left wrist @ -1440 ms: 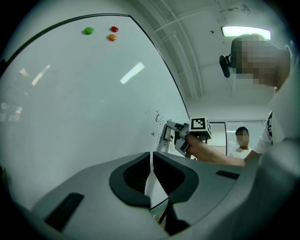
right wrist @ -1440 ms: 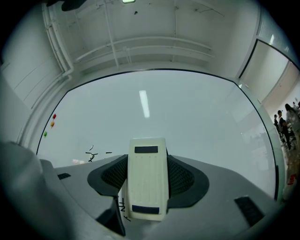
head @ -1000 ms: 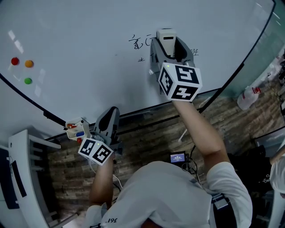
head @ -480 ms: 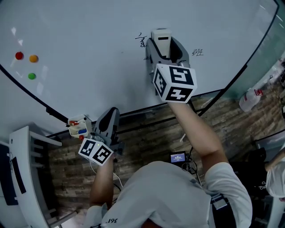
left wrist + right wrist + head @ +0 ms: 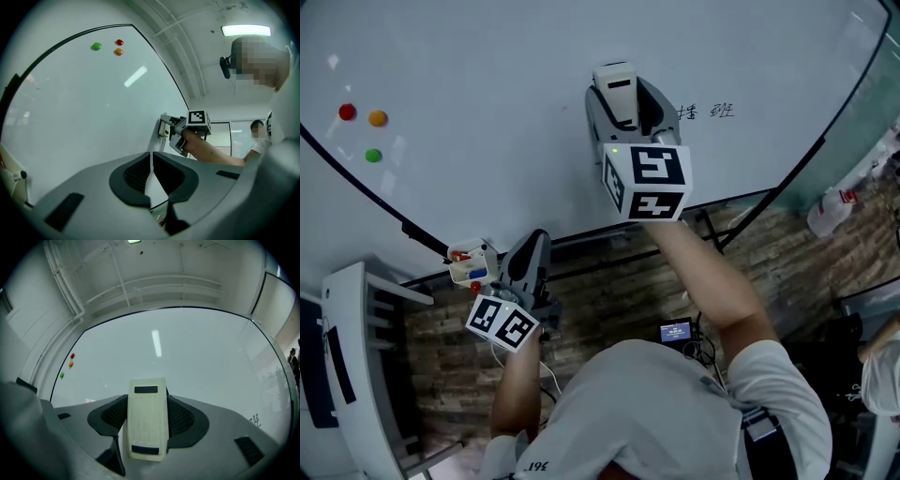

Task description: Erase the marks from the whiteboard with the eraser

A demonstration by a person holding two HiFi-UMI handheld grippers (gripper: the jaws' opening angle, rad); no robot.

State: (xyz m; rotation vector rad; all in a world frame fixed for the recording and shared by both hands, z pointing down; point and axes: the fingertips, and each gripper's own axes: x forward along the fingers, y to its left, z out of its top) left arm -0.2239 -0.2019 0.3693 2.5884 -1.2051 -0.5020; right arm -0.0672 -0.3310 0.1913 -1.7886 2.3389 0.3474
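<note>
The whiteboard (image 5: 487, 75) fills the upper head view. My right gripper (image 5: 617, 94) is shut on a cream eraser (image 5: 615, 82) pressed flat against the board. Black handwritten marks (image 5: 706, 112) remain just right of the eraser. In the right gripper view the eraser (image 5: 147, 423) sits between the jaws, and a bit of the marks (image 5: 255, 419) shows at the lower right. My left gripper (image 5: 531, 255) hangs below the board's lower edge; its jaws meet with nothing between them (image 5: 151, 161).
Red, orange and green magnets (image 5: 361, 127) sit at the board's left. A small tray with markers (image 5: 469, 265) hangs at the board's lower edge beside my left gripper. A white rack (image 5: 352, 366) stands at left, and a spray bottle (image 5: 830, 208) lies on the floor at right.
My right gripper has slid the eraser leftward across the board. The marks on the left of the writing are gone; only the right-hand characters remain. The left gripper stayed put.
</note>
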